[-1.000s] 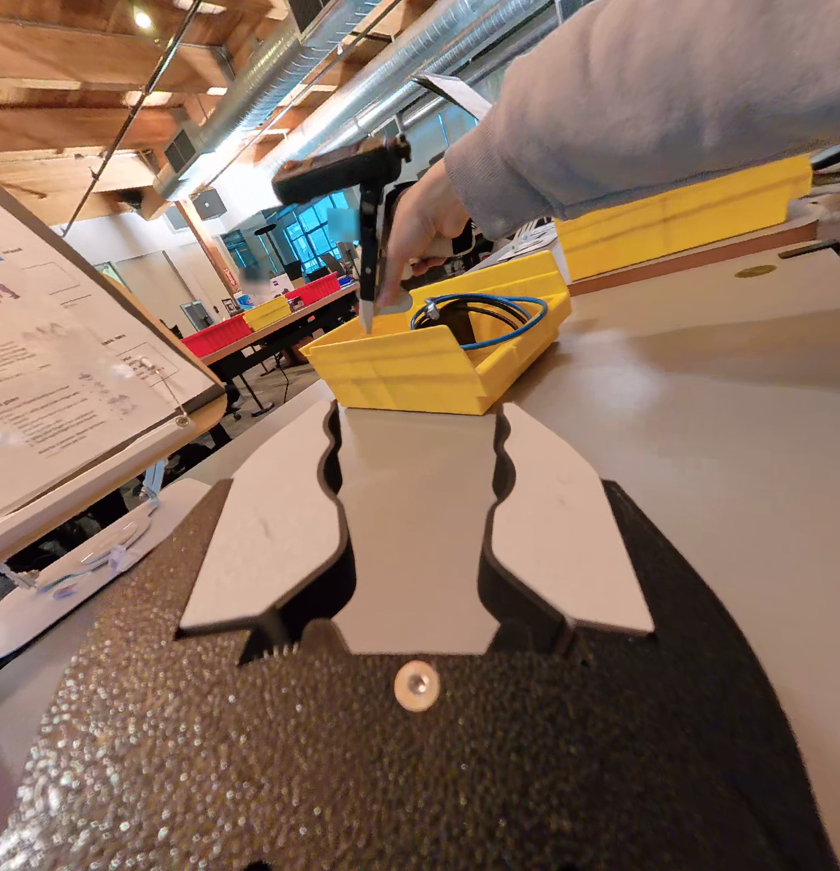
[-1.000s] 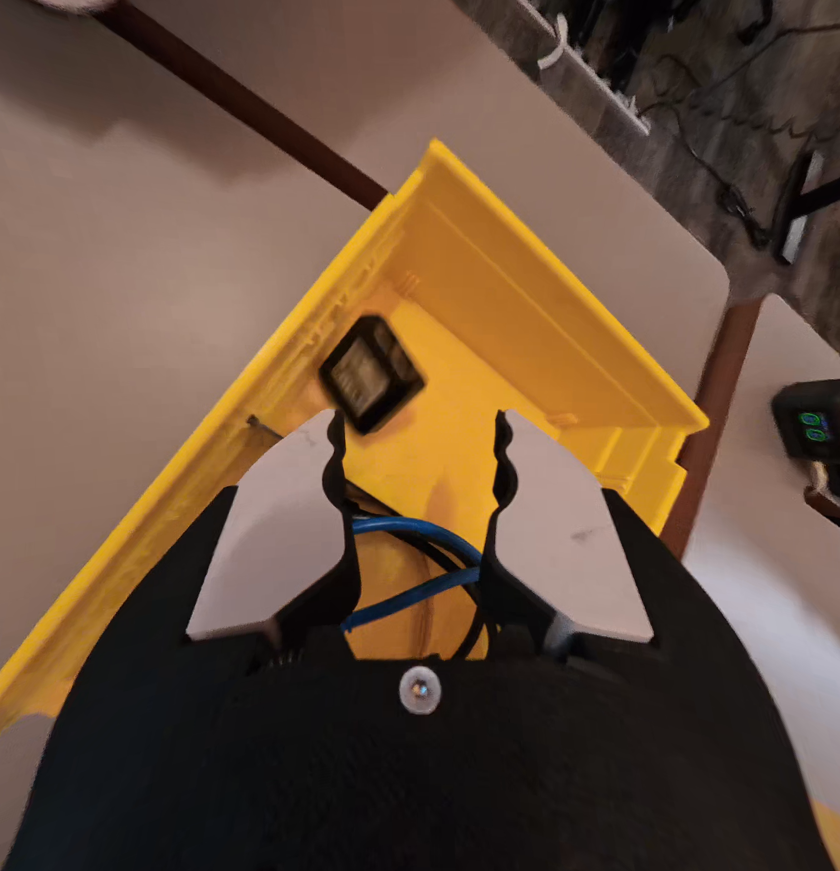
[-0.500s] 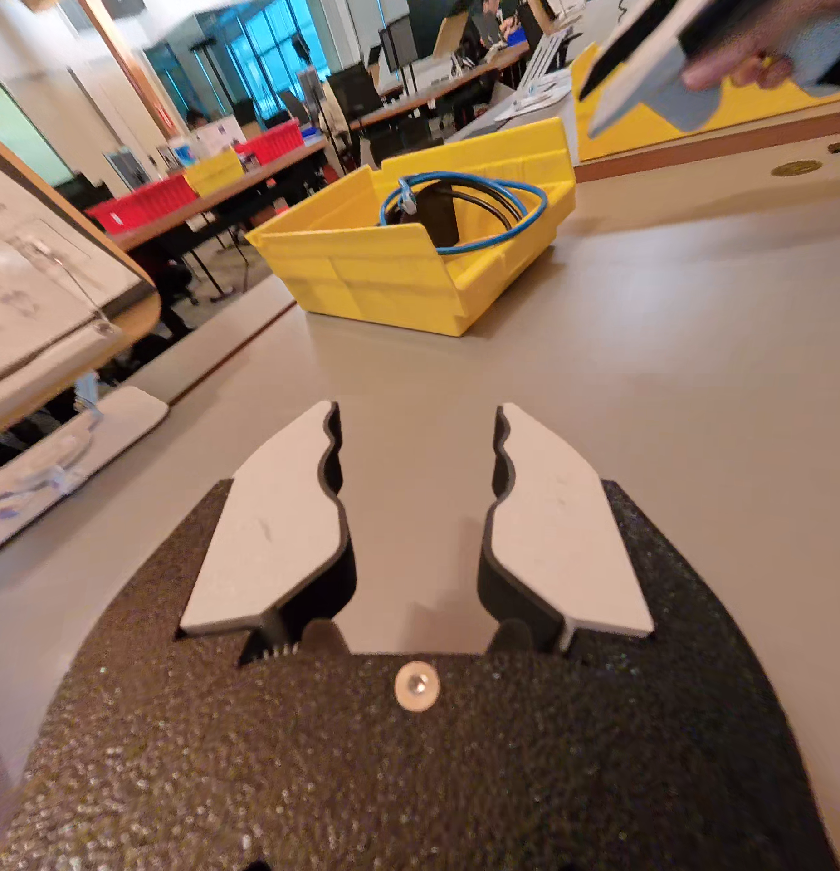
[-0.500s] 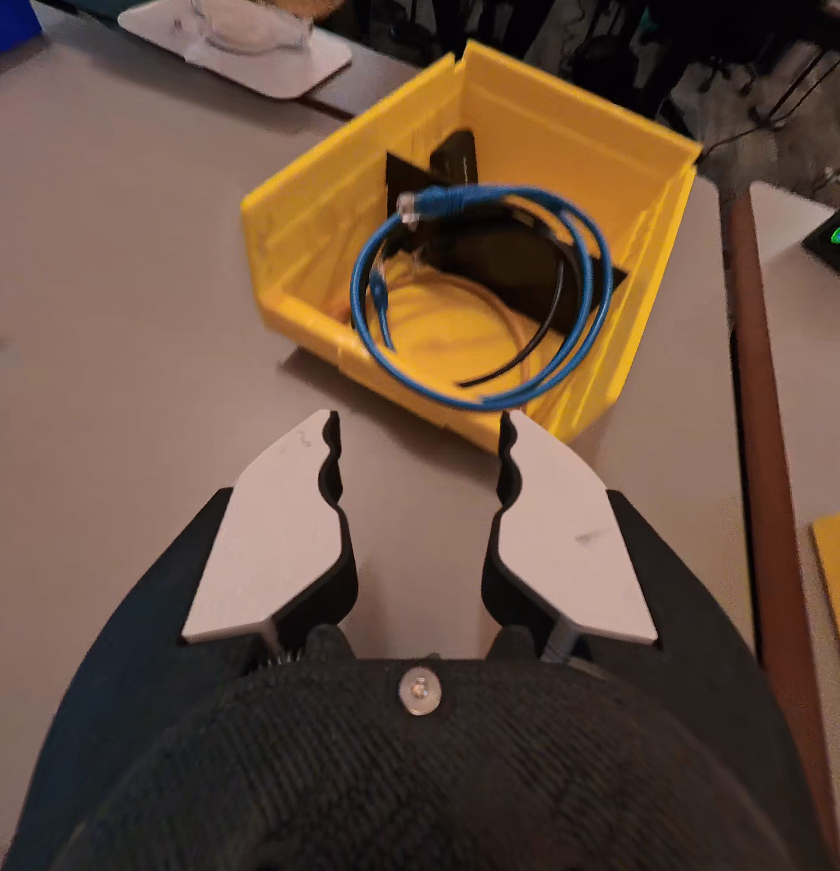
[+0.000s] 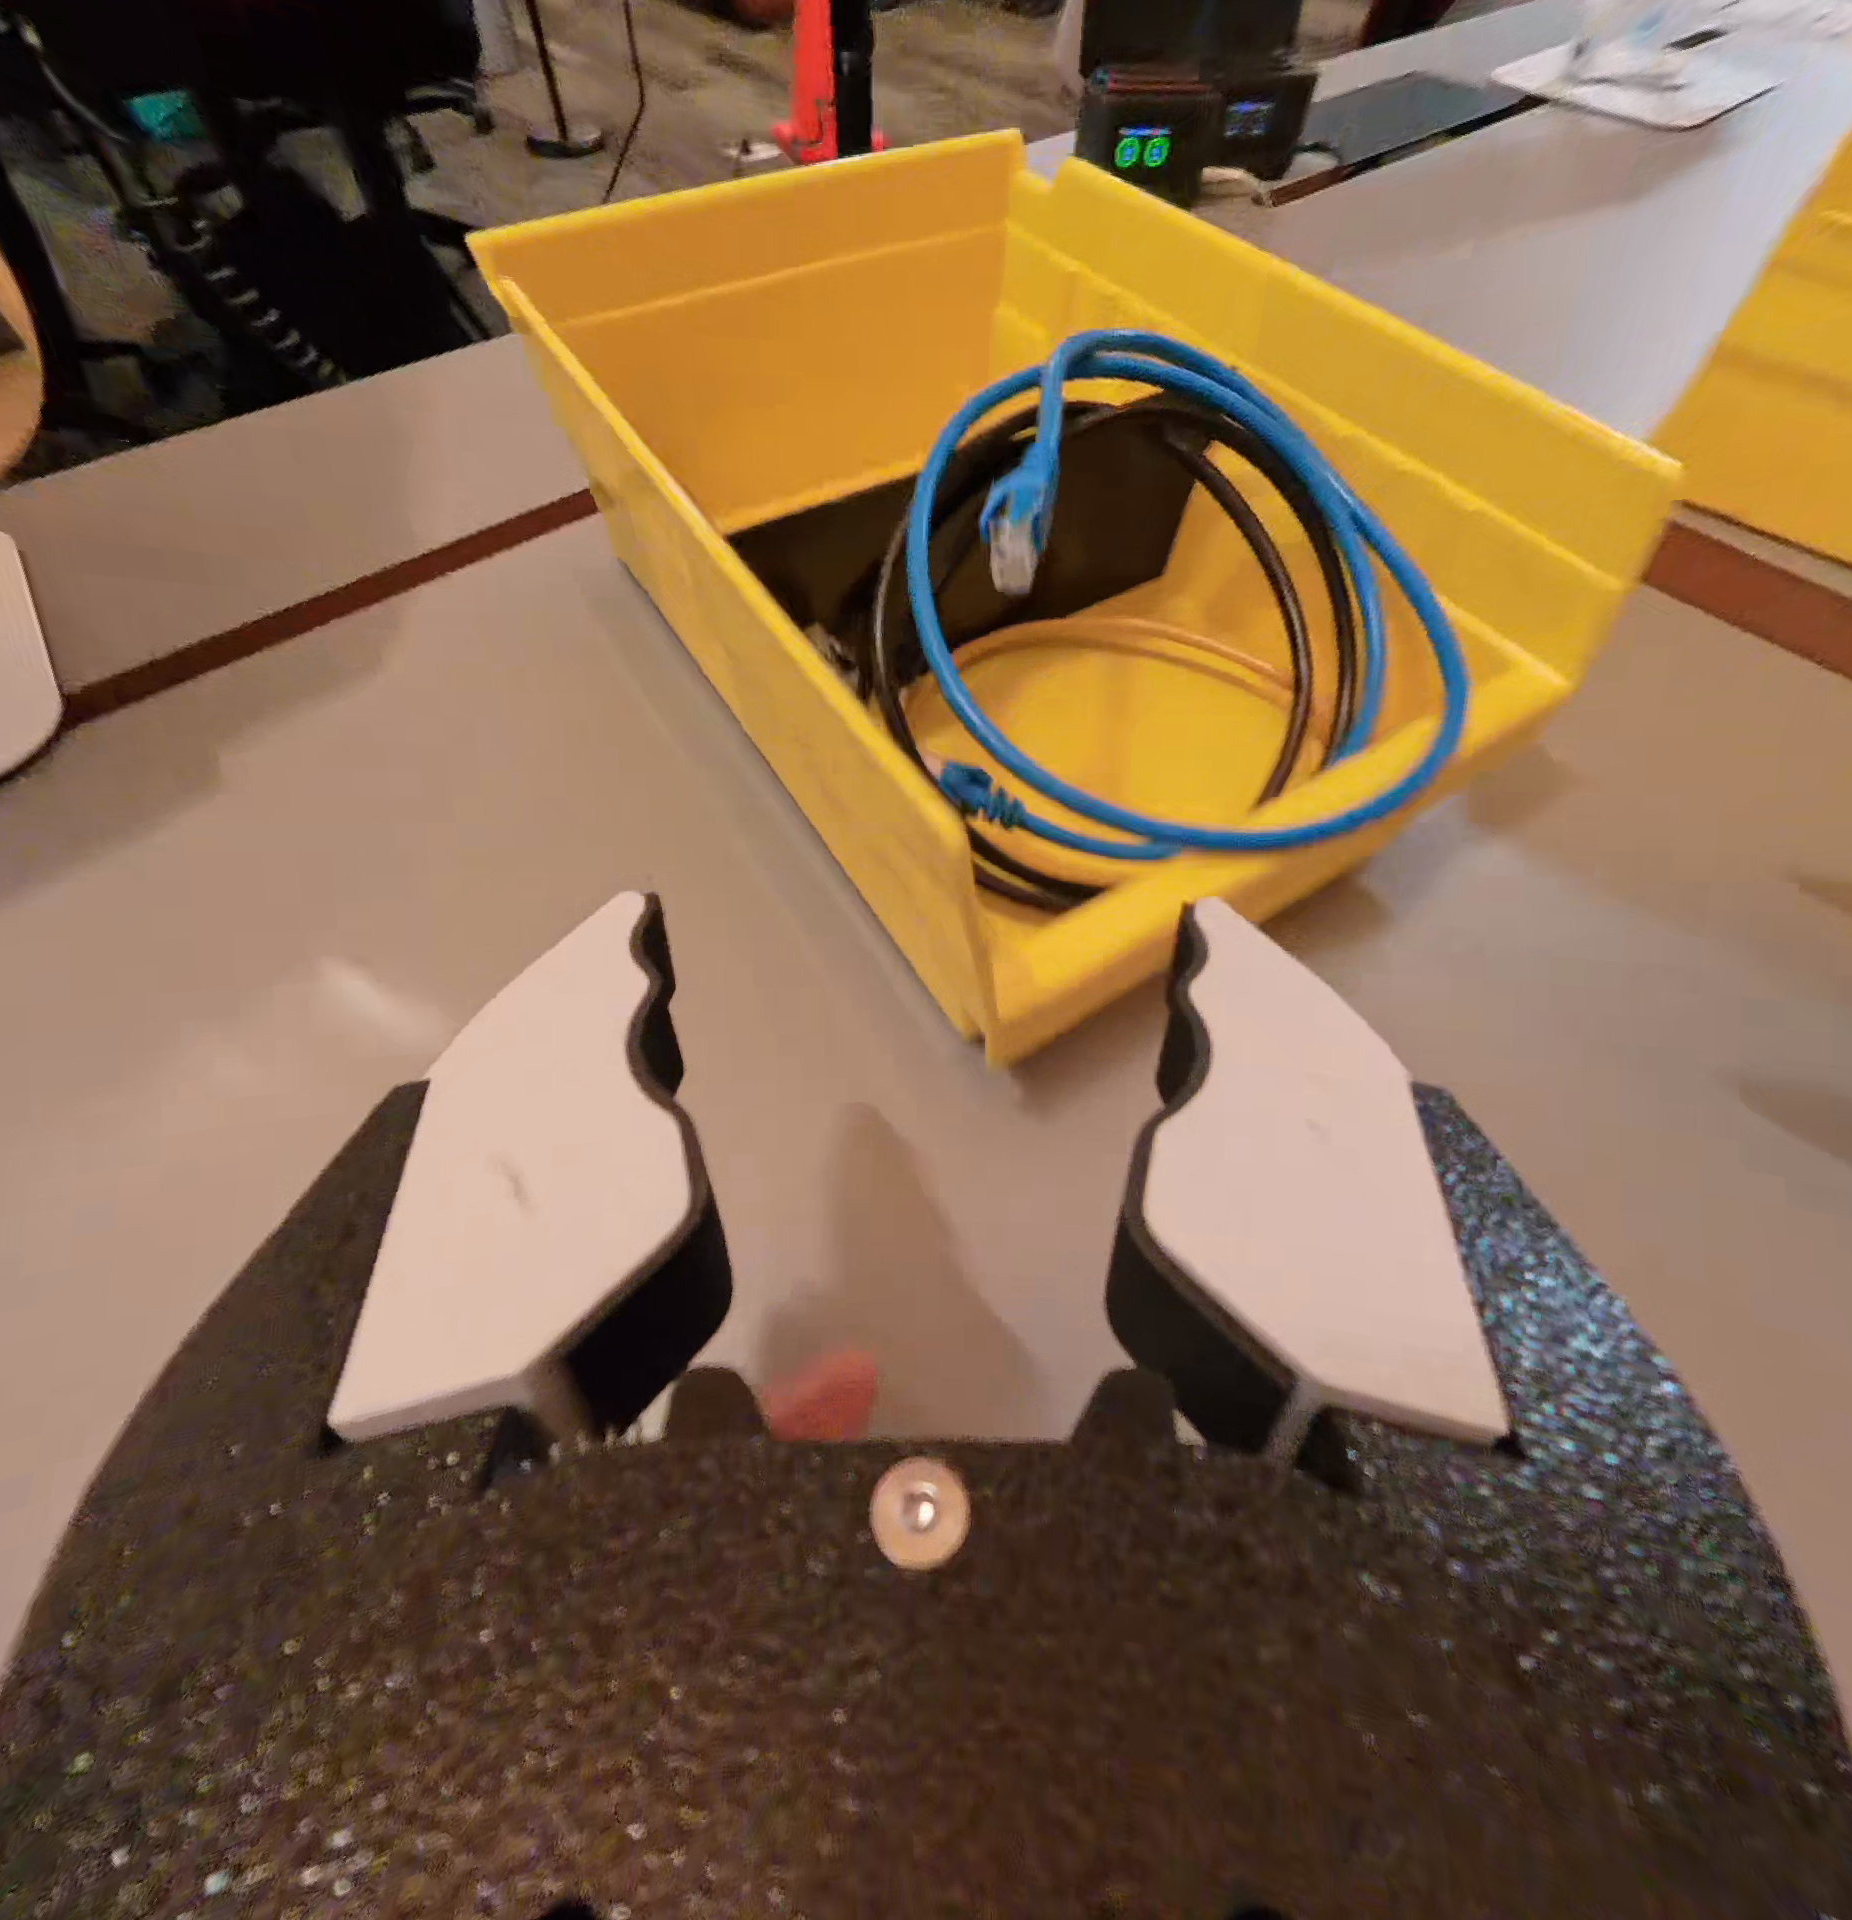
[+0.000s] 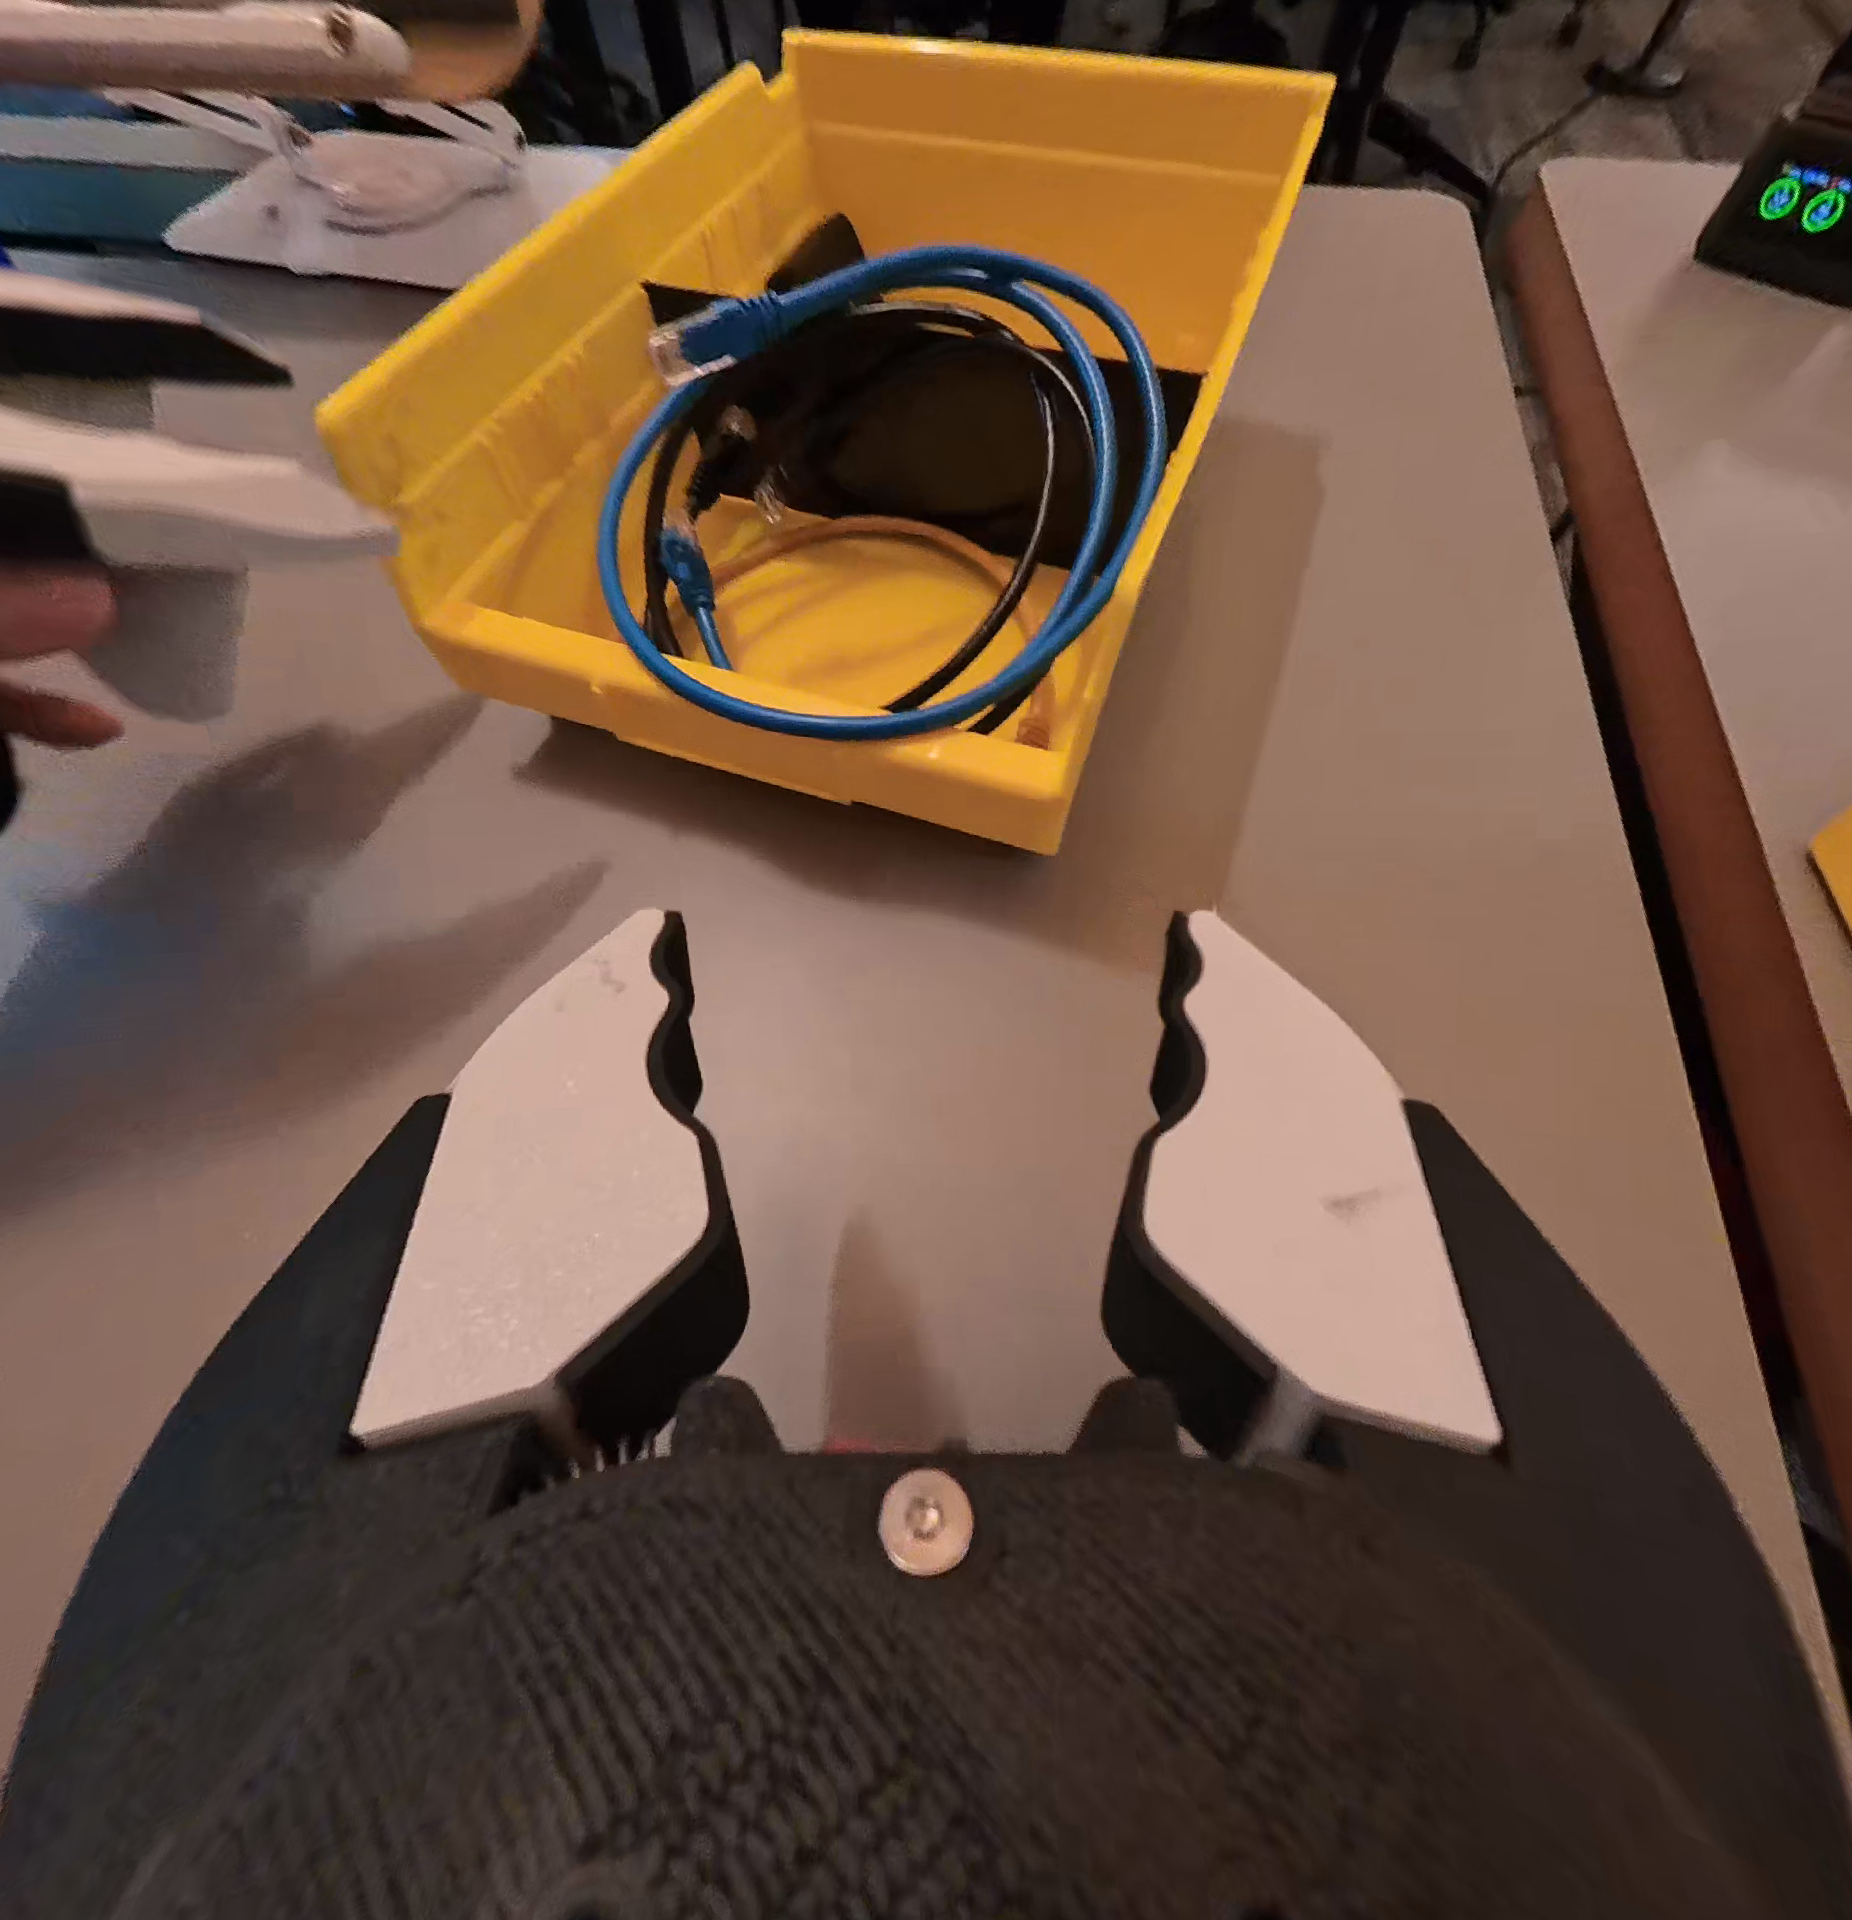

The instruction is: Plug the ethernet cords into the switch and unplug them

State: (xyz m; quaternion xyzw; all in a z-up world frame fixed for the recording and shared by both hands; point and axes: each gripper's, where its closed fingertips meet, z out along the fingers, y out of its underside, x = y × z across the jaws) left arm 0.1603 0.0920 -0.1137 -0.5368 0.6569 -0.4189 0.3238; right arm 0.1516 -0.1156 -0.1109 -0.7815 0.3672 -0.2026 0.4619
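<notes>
Approach step, nothing plugged. Left gripper [image 5: 917,977] and right gripper [image 6: 920,971] both spread, empty. Ahead of both: yellow bin [image 6: 1057,114] holding blue ethernet cord [image 6: 1098,416] coiled over black switch [image 5: 1088,509]. Next move, in my judgement: reach in, pinch blue connector [image 5: 1015,520].

Coiled cords [image 6: 1093,416] hide most of the black switch [image 6: 943,457] in the bin [image 6: 1057,114].

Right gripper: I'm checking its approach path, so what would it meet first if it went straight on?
Probably the low front wall of the yellow bin, just ahead of the open right gripper. Only bare table lies between; height is unclear, so it might instead pass over into the blue cord.
</notes>
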